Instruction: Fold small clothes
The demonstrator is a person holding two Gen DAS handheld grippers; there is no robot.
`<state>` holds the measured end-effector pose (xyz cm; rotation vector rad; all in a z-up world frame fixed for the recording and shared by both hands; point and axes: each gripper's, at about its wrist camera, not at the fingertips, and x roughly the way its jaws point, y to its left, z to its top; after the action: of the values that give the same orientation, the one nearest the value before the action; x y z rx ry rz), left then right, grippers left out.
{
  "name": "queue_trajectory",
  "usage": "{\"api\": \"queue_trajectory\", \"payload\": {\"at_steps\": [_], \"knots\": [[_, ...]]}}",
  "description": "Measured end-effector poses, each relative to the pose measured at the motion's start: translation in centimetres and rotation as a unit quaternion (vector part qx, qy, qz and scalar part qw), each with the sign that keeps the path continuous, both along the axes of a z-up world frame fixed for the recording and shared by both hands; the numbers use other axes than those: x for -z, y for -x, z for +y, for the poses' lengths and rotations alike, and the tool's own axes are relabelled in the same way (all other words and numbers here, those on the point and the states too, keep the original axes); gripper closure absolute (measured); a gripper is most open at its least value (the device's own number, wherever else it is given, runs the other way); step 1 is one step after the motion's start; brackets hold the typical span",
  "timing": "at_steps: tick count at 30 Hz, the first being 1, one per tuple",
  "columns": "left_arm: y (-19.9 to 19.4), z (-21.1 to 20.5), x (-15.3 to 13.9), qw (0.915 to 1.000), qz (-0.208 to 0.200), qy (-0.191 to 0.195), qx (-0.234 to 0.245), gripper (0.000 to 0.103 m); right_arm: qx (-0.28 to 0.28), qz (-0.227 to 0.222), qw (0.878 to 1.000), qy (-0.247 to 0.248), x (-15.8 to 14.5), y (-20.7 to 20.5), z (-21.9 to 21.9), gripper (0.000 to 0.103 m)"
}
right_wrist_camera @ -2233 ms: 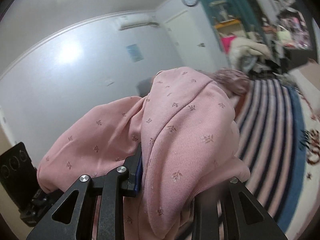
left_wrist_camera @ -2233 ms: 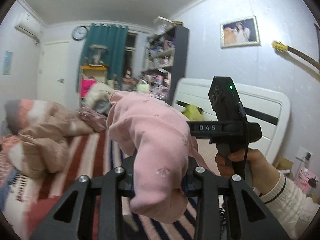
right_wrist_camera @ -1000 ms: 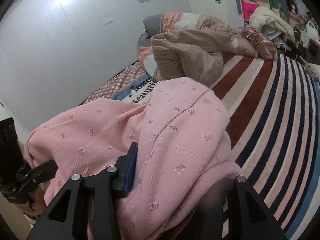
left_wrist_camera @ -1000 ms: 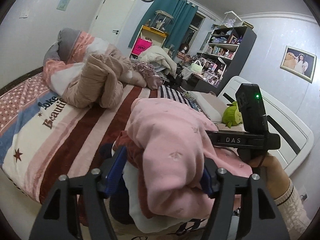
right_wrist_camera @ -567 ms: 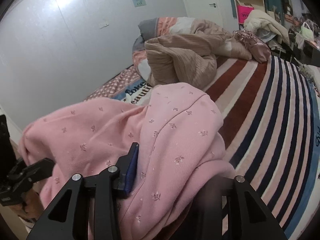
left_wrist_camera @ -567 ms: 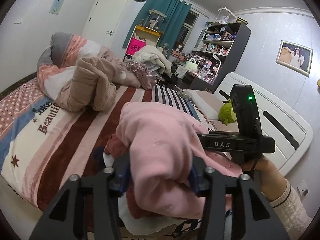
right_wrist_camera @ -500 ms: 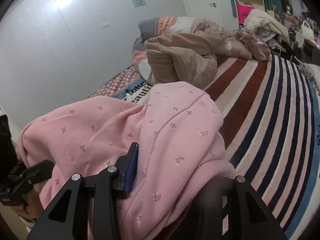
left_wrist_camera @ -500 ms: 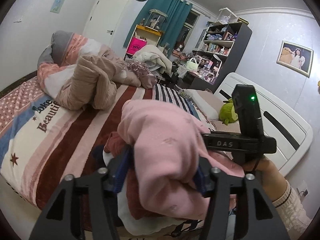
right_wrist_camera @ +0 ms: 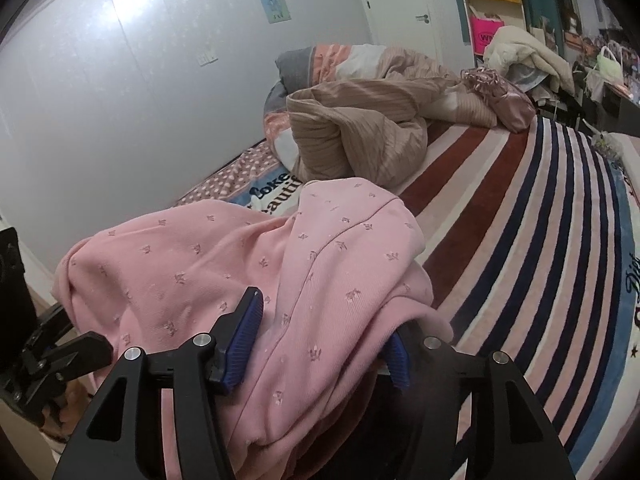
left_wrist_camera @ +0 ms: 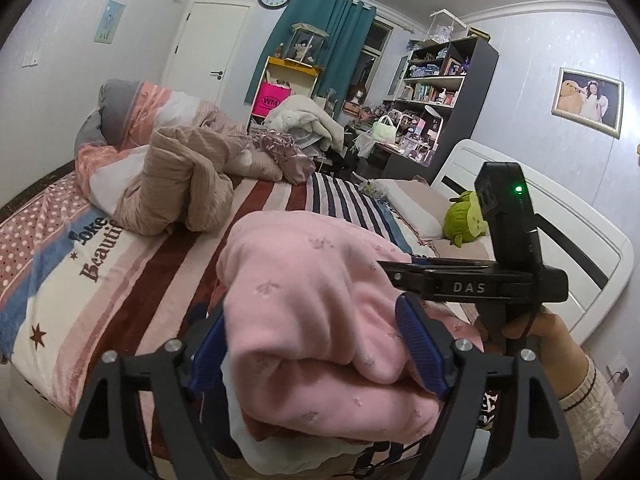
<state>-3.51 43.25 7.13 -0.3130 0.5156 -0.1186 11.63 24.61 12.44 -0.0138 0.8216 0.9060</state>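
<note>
A folded pink garment with small flower prints (left_wrist_camera: 316,320) fills the lower middle of the left wrist view, on a pile of other clothes at the near edge of the bed. My left gripper (left_wrist_camera: 316,340) has its blue pads spread wide on either side of the bundle. The same pink garment (right_wrist_camera: 248,276) fills the right wrist view. My right gripper (right_wrist_camera: 320,340) also stands wide open around the cloth. The right gripper's body and the hand on it show in the left wrist view (left_wrist_camera: 504,276), just right of the bundle.
The striped bed cover (right_wrist_camera: 520,240) stretches ahead. A heap of beige and pink bedding (left_wrist_camera: 176,184) lies at the far left of the bed. A green plush toy (left_wrist_camera: 464,220) sits by the white headboard (left_wrist_camera: 568,232). Shelves and a desk stand at the back.
Both grippers came down from a raised, tilted pose to the bed with the pink garment. In the last half second both sets of jaws have spread wider around it.
</note>
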Motion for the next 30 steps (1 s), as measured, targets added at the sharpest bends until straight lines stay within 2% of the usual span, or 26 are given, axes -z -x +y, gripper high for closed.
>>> {"api": "queue_trajectory", "payload": {"at_steps": [6,17,25,30], "knots": [[0.6,0.5,-0.8,0.9998,-0.011,0.003,-0.013,0.025,-0.001,-0.005,1.0,-0.01,-0.5,0.3,-1.1,0.05],[2.4,-0.2,-2.1,0.9987,-0.018,-0.029,-0.037,0.025,0.0,-0.014,1.0,-0.021,-1.2,1.1,-2.8,0.046],[4.9,-3.6,-4.5,0.9932,-0.036,-0.085,-0.071,0.025,-0.006,-0.021,0.999,-0.041,-1.7,2.4,-6.3,0.044],[6.9,-6.8,-5.6,0.9885,-0.063,-0.107,-0.086,0.025,-0.013,-0.023,0.998,-0.052,-0.9,3.9,-10.1,0.043]]}}
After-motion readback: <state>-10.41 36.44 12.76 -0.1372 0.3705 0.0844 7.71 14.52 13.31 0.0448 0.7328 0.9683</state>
